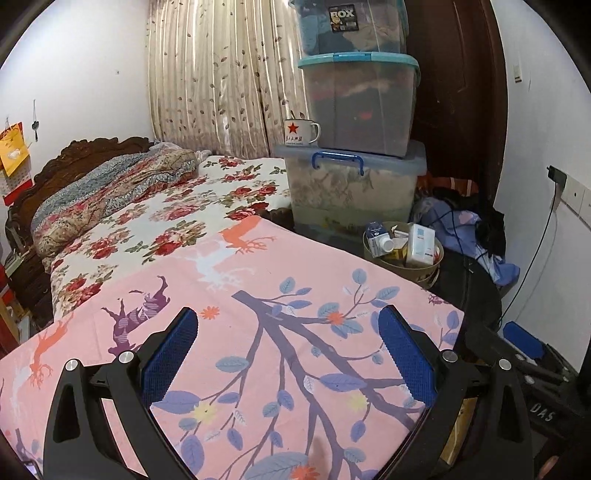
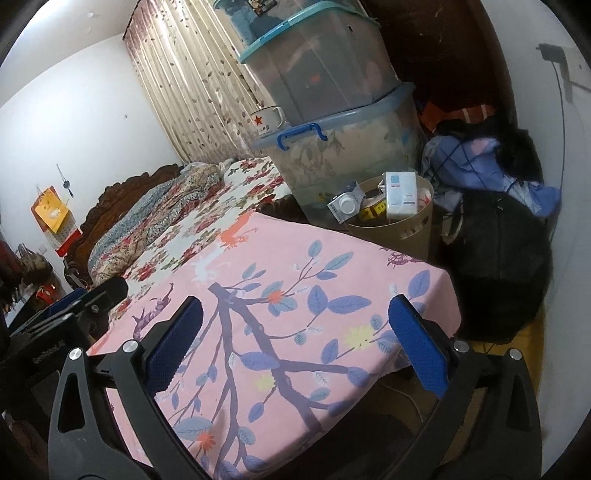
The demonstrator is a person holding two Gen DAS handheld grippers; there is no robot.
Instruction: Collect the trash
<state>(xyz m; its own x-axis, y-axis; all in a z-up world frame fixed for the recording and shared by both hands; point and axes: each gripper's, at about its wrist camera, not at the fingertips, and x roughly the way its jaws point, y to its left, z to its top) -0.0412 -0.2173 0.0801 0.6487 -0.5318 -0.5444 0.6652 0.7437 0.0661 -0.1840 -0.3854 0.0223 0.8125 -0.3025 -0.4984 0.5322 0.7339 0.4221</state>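
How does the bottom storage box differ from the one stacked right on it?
The bottom storage box has a pale blue lid with a dark blue handle and holds pale floral fabric; the middle storage box has a teal lid and darker contents. The bottom one also carries an enamel mug. Both are translucent plastic.

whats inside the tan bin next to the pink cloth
The tan bin holds a white and blue box, a small carton with a round white cap, and a yellow packet. Whatever lies beneath these is covered, so the bin's bottom cannot be seen.

The top storage box (image 1: 347,26) is cut off by the upper edge, and the mug's lettering (image 1: 295,139) is unreadable.
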